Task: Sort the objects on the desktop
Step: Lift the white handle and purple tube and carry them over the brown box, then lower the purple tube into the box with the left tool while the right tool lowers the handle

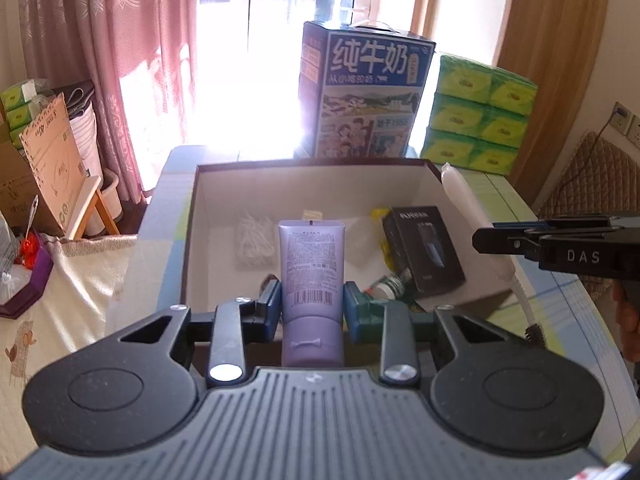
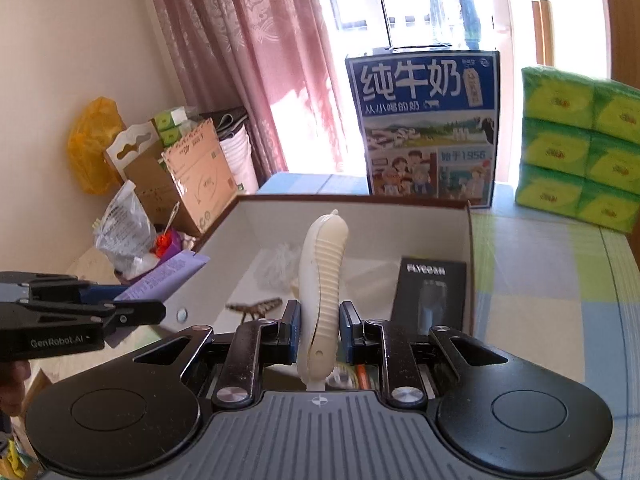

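My left gripper [image 1: 311, 298] is shut on a lilac cosmetic tube [image 1: 311, 264], held cap toward me over the near edge of the open box [image 1: 304, 184]. In the right wrist view the tube [image 2: 168, 276] pokes out of that left gripper [image 2: 158, 314] at the left. My right gripper [image 2: 319, 316] is shut on a cream ribbed brush handle [image 2: 324, 276], upright above the box [image 2: 352, 216]. From the left wrist view the right gripper [image 1: 480, 238] holds the same handle [image 1: 464, 196] over the box's right wall. A black carton [image 1: 422, 246] [image 2: 430, 300], a white bundle [image 1: 252, 240] and a small green bottle [image 1: 390, 282] lie inside.
A blue milk carton [image 2: 428, 128] and stacked green tissue packs [image 2: 580, 148] stand behind the box on the checked tablecloth [image 2: 552, 280]. To the left are cardboard boxes [image 1: 52, 160], a purple tray [image 1: 28, 280] and pink curtains [image 1: 100, 40].
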Tool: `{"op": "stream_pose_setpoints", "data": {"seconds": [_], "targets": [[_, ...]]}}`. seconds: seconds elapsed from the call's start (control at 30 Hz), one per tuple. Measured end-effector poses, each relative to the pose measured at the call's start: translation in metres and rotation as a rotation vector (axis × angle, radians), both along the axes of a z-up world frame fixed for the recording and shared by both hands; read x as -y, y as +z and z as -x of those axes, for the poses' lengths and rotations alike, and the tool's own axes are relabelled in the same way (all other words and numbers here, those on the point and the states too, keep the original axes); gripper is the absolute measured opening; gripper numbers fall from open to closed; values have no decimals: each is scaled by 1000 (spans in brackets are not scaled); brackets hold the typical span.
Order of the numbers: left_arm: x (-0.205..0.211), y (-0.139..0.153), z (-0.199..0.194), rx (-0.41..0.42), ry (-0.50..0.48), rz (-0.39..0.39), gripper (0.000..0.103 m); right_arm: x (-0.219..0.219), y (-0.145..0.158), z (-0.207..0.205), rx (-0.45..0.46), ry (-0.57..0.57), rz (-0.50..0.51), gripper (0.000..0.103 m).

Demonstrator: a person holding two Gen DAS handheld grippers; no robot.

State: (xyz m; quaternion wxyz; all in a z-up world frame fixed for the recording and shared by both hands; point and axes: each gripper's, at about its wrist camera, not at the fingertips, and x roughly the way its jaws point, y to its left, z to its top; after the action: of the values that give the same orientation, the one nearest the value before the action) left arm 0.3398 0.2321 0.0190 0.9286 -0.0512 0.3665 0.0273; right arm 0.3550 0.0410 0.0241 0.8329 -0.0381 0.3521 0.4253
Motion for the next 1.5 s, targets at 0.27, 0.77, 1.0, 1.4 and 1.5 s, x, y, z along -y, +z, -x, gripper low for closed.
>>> {"op": "stream_pose_setpoints", "data": {"seconds": [0.27,0.77,1.0,1.4,1.5], "targets": [[-24,-5,-45,-14,18,-12,28,-45,-3,-33,-11,3,9,17],[-56,-49,-116,-120,32,-36,28,-109,-52,-87,-85,-28,117,17],[-59,-64,-136,-155,21,-41,28,-117,-68,-98,-111,-43,145,17],[-64,-85,-155,-204,23,-51,28,-122,-82,-111,-143,-63,158,17],[-65,-91,-158,-218,27,-58,28,-123,-87,-112,-149,-64,163,17]]}}
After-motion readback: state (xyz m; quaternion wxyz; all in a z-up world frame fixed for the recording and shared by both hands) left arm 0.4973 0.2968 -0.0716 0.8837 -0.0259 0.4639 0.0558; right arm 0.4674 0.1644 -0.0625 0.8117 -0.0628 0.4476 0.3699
